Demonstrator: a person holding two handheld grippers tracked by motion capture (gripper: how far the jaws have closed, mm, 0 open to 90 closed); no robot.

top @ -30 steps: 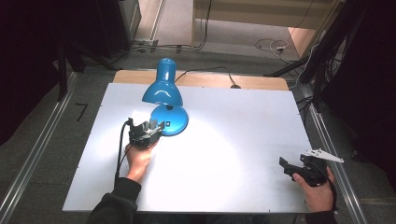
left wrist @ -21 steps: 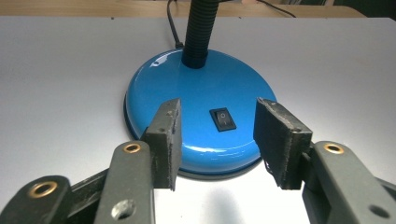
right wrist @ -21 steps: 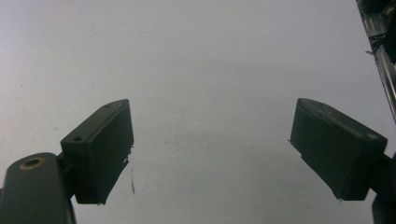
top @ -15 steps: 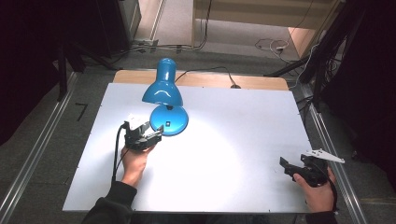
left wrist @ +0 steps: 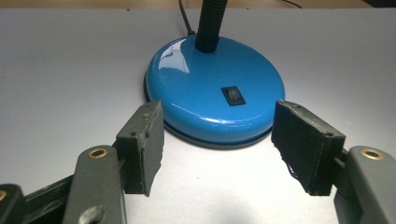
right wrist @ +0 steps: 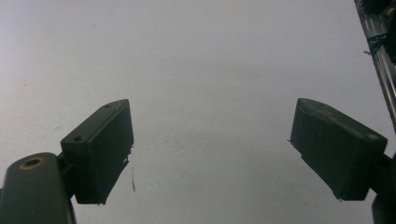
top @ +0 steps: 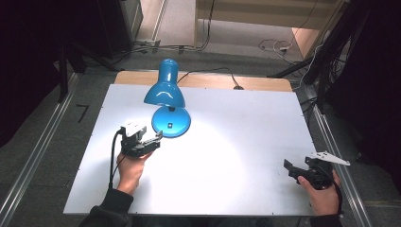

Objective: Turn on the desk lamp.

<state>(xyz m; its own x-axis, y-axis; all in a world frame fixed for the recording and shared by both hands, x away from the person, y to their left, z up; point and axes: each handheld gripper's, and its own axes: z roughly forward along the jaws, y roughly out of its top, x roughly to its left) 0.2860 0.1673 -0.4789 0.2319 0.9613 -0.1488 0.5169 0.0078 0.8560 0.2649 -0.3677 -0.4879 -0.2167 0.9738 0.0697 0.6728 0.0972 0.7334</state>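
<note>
The blue desk lamp (top: 168, 101) stood on the white counter (top: 246, 142) a little left of the middle and nearer the far edge than the near one, its shade tipped toward the near edge and throwing a bright pool of light onto the surface. Its round base (left wrist: 215, 88) carried a small black rocker switch (left wrist: 233, 95) on top, and a black flexible neck (left wrist: 208, 23) rose from the far part of the base.

The left hand-held gripper (top: 152, 140) lay just beside the near-left rim of the base, pointing at it. Its jaws had just been opening and stood apart, with only the near rim of the base level with the pads (left wrist: 152, 140); the pads did not press on it.

The right hand-held gripper (top: 289, 169) rested near the near-right corner of the counter, well apart from the lamp, its jaws spread wide over bare white surface with nothing between them
</note>
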